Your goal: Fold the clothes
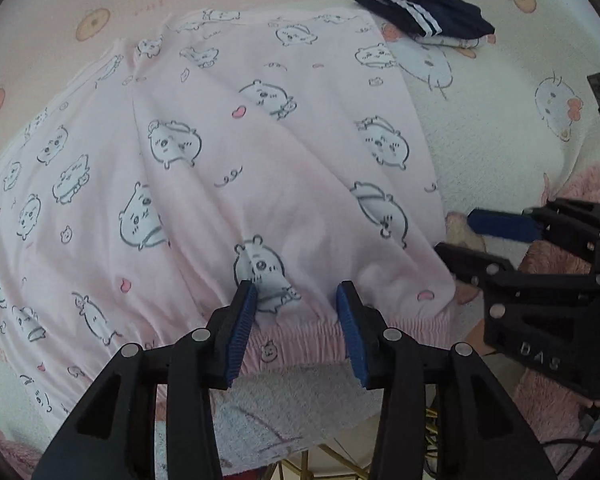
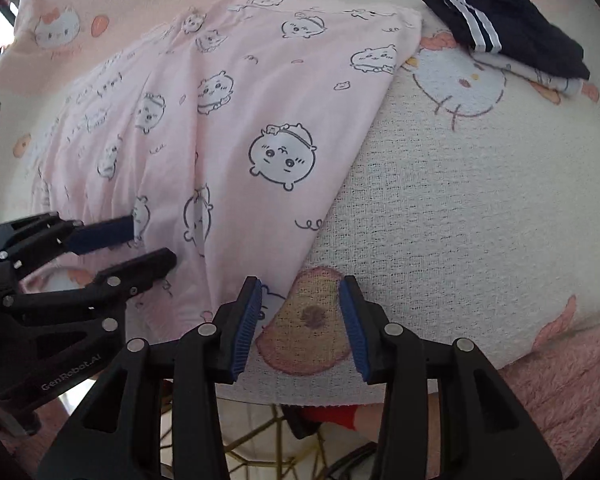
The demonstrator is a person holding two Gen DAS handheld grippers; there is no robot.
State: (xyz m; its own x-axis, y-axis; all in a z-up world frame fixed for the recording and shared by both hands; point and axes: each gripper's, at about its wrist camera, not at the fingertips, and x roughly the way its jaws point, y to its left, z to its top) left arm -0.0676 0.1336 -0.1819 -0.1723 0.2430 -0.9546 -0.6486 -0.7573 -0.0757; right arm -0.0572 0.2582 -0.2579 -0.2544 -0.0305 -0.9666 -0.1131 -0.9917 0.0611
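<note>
Now, left gripper (image 1: 296, 320): jaws stand apart with nothing pinched; the pads straddle the waistband (image 1: 300, 344) without pressing it.
Right gripper (image 2: 300, 320): jaws likewise apart and empty, hanging over bare blanket (image 2: 440, 220) just past the garment's near corner, which touches the left pad's side at about 9 o'clock.
Handling: pants (image 1: 228, 168) look like thin, light, limp cotton; they will sag and crease, slide easily on the textured blanket, and cannot break.
Where to grip: judged best at the gathered waistband, the thickest, firmest edge, one gripper toward each end, so the cloth lifts evenly.
Pants, place: spread flat on the blanket, from the left gripper toward 12 and 10 o'clock, waistband nearest.
Pants, look: pale pink, printed with white round cartoon animals, small hearts and squiggles; long soft creases run up from the waistband.
Beyond: dark folded stack (image 1: 424, 8) with white stripes at 1 o'clock, well apart from the pants.
</note>
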